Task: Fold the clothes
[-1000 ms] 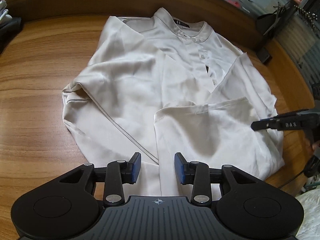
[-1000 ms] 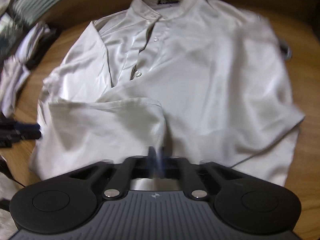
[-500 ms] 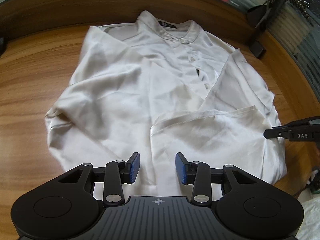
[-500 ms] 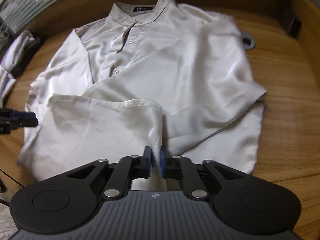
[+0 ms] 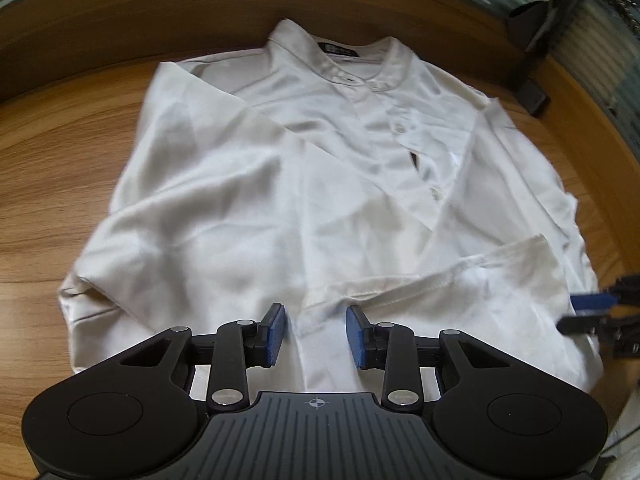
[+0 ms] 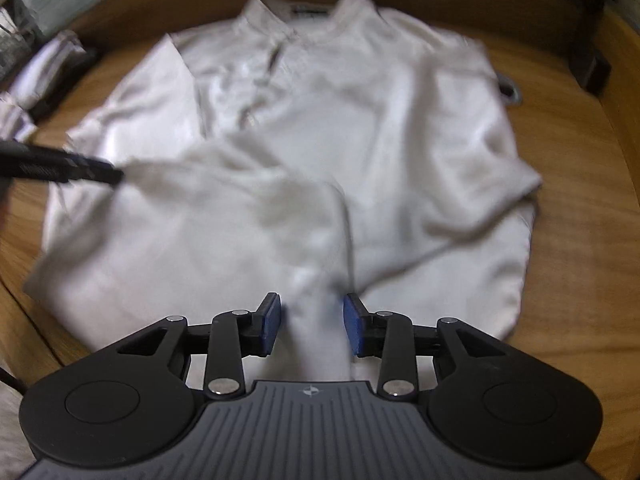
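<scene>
A cream button-up shirt (image 5: 304, 184) lies face up on the wooden table (image 5: 60, 152), collar at the far side, with both sides and a hem flap folded in over the front. My left gripper (image 5: 314, 334) is open, its blue pads just above the near edge of the shirt. My right gripper (image 6: 310, 326) is open with a fold of the shirt (image 6: 320, 152) lying between its pads. The right gripper's fingers show at the right edge of the left wrist view (image 5: 596, 312); the left gripper's show at the left of the right wrist view (image 6: 60, 166).
A black stand (image 5: 532, 92) sits at the table's far right corner. Folded pale cloths (image 6: 44, 76) lie at the far left of the right wrist view. A small metal ring (image 6: 510, 92) lies beside the shirt's right shoulder. A raised wooden rim (image 5: 120, 12) borders the far side.
My right gripper has opened and let go of the shirt's hem fold. Both grippers have moved forward over the shirt; the left stays open.
</scene>
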Demonstrator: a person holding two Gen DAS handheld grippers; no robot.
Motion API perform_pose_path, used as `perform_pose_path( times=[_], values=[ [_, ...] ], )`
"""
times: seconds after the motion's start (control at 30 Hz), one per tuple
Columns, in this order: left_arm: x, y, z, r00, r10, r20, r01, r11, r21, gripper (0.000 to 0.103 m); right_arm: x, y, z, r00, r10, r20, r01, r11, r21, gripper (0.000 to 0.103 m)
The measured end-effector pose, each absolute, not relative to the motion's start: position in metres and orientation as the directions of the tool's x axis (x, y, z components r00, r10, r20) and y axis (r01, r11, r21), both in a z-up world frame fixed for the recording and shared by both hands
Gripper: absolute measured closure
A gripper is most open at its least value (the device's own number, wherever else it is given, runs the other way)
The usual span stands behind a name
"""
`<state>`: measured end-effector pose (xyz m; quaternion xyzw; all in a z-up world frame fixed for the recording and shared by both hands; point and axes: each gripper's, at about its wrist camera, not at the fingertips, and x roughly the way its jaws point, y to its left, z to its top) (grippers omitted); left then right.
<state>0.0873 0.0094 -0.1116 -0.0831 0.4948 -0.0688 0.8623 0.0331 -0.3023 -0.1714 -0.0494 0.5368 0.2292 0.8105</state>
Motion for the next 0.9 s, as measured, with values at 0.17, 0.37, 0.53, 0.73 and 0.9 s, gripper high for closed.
perform_pose_path(
  times=[0.17,0.37,0.53,0.73,0.9],
  values=[
    [0.069,0.020,-0.092,0.535,-0.217,-0.816,0.064,0.974,-0.217,0.057,0.018,-0.323,-0.151,0.373,0.364,-0.853,-0.466,0.869,0.166,0.046],
    [0.022,0.021,-0.081,0.519,-0.253,-0.816,0.172,0.967,-0.190,0.052,-0.013,-0.347,-0.142,0.352,0.393,-0.849,-0.575,0.807,0.135,0.038],
    [-0.021,0.008,-0.086,0.491,-0.247,-0.835,0.275,0.954,-0.120,0.045,-0.043,-0.347,-0.149,0.331,0.370,-0.868,-0.654,0.753,0.071,0.034],
    [-0.049,-0.018,-0.103,0.468,-0.189,-0.863,0.367,0.930,-0.005,0.045,-0.076,-0.326,-0.159,0.384,0.298,-0.874,-0.746,0.658,-0.104,0.033],
    [-0.060,-0.033,-0.116,0.470,-0.132,-0.873,0.392,0.917,0.073,0.044,-0.096,-0.303,-0.169,0.460,0.243,-0.854,-0.802,0.526,-0.282,0.033]
  ],
)
